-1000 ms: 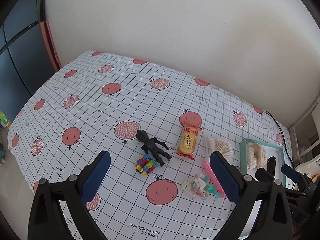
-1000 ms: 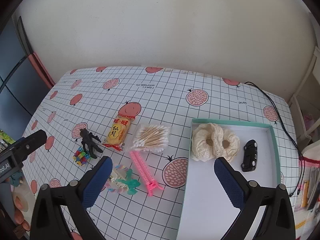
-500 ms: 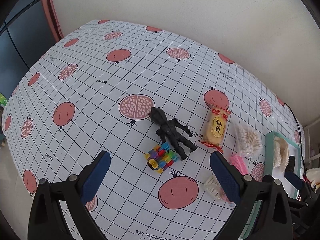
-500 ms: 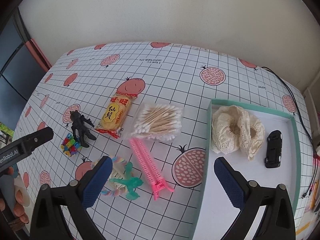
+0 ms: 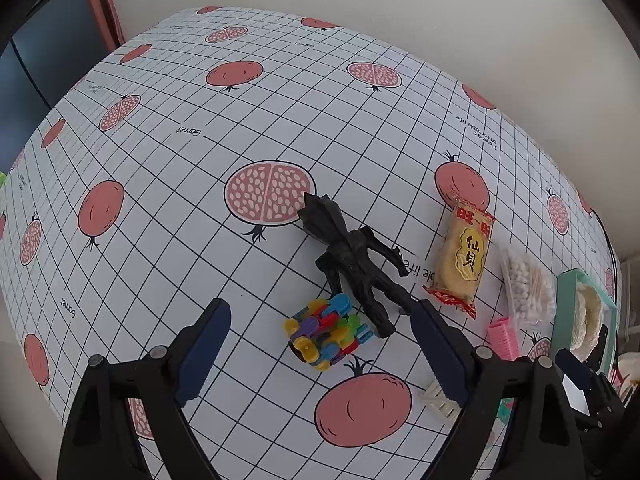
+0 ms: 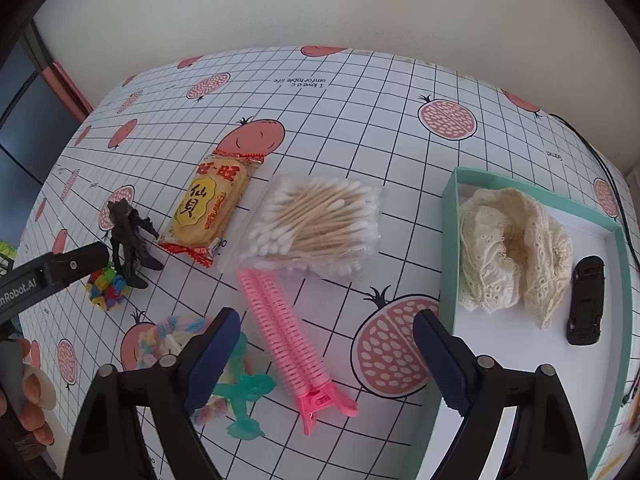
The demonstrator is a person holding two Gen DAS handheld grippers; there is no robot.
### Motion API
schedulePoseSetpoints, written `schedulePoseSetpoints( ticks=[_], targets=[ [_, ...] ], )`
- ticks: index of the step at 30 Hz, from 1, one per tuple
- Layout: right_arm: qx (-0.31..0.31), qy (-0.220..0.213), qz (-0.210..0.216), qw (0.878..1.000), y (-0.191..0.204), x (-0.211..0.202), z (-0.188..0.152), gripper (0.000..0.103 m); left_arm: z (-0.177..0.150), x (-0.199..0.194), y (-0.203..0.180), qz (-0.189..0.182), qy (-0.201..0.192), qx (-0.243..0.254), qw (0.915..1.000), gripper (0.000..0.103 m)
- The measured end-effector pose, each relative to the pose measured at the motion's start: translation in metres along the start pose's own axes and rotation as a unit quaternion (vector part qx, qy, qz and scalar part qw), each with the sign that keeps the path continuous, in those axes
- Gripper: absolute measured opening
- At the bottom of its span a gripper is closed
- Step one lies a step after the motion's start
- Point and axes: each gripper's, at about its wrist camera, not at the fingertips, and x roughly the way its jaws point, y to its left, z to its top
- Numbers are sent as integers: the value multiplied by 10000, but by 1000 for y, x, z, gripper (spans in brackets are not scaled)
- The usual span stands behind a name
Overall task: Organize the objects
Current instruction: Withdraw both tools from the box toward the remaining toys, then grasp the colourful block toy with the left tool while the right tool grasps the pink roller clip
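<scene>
The left hand-held gripper (image 5: 316, 344) is held spread wide, tilted down over the multicoloured plastic block toy (image 5: 326, 334) lying on the desk (image 5: 160, 200) against the black monster figurine (image 5: 352, 256). The right hand-held gripper (image 6: 326, 344) is likewise spread, above the pink plastic hair clip (image 6: 288, 340).

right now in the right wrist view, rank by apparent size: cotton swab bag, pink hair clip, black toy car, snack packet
1. cotton swab bag
2. pink hair clip, nearer the camera, so unsure against the snack packet
3. black toy car
</scene>
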Motion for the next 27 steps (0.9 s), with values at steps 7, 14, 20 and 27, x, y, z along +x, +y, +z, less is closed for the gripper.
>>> schedulePoseSetpoints(
  ticks=[7, 14, 20, 27],
  targets=[
    [-75, 114, -15, 9999, 5, 10, 1, 81, -2, 10, 3, 23, 131, -50, 9999, 69],
    [-93, 205, 27, 9997, 7, 18, -2, 79, -5, 21, 6, 30, 223, -135, 9997, 64],
    [-132, 210, -13, 9997, 9, 22, -2, 78, -7, 28, 5, 47, 268, -152, 9995, 64],
    [-143, 179, -16, 9997, 11, 23, -3, 75, -8, 33, 6, 82, 273, -190, 9994, 62]
  ],
)
